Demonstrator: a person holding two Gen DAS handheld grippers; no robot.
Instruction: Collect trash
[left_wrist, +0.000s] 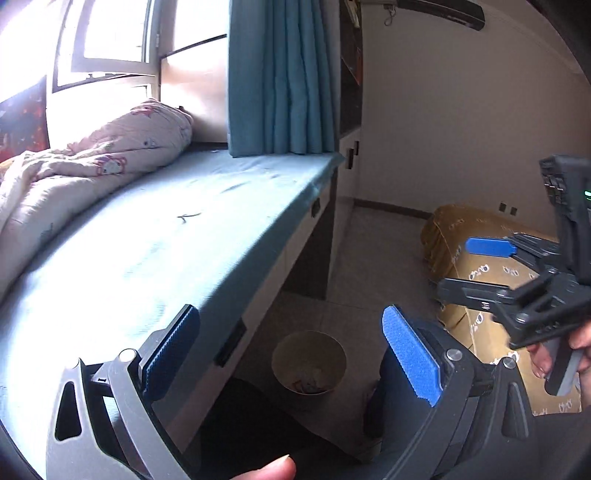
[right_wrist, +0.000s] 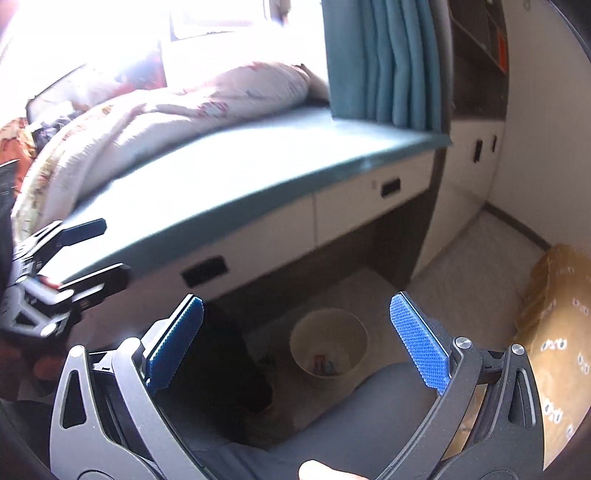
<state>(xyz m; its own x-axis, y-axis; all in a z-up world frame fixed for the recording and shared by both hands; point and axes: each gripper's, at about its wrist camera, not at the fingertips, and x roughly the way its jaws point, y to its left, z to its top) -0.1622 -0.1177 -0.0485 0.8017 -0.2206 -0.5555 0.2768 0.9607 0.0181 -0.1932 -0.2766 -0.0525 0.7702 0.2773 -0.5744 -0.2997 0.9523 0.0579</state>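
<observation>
This is a home bedroom. A rumpled quilt (left_wrist: 92, 158) lies on a teal-covered platform (left_wrist: 155, 236) under the window (left_wrist: 110, 40) (teal curtain (left_wrist: 280, 74) beside it), with drawers (right_wrist: 369, 199) beneath the platform and a wastebasket (right_wrist: 328, 347) on the floor below it.

The print on the cardboard box (left_wrist: 476, 273) is unreadable.

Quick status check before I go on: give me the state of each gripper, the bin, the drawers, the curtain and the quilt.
Left gripper: open, holding nothing.
Right gripper: open, holding nothing.
Bin: upright on the floor, no lid, a few scraps at the bottom.
Drawers: shut.
Curtain: gathered to one side, window uncovered.
Quilt: rumpled in a heap on the bed.
Cardboard box: closed.
</observation>
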